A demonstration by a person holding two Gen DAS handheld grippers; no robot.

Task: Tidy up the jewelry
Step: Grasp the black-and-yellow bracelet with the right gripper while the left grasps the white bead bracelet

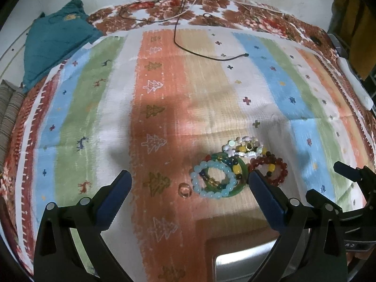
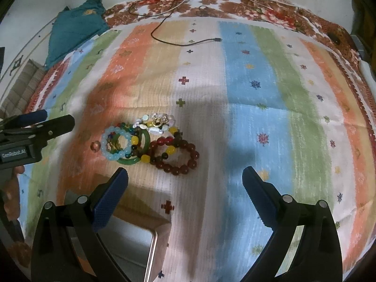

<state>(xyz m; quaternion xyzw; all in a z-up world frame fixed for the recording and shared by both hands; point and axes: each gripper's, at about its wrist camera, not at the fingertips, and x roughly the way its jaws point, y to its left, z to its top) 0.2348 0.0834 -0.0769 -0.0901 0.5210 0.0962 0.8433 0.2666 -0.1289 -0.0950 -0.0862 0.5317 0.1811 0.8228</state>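
A heap of bracelets lies on the striped mat (image 1: 164, 94). It holds a light-blue bead bracelet (image 1: 211, 196) (image 2: 105, 150), a green bangle (image 1: 243, 171) (image 2: 146, 138), a dark-red bead bracelet (image 1: 282, 174) (image 2: 178, 170), a white shell bracelet (image 1: 235, 144) (image 2: 143, 118) and yellow beads (image 2: 145, 158). A small clear ring (image 1: 185, 189) (image 2: 95, 146) lies apart to the left. My left gripper (image 1: 189, 175) (image 2: 57, 116) hangs open just before the heap. My right gripper (image 2: 185, 171) (image 1: 329, 181) is open on the heap's right, holding nothing. A wooden box (image 1: 235, 225) (image 2: 162, 225) sits beneath both.
A black cable (image 1: 211, 56) (image 2: 188, 43) trails across the far part of the mat. A teal cloth (image 1: 56, 40) lies at the back left, and a white object (image 1: 354, 82) at the right edge. A floral sheet (image 1: 211, 11) surrounds the mat.
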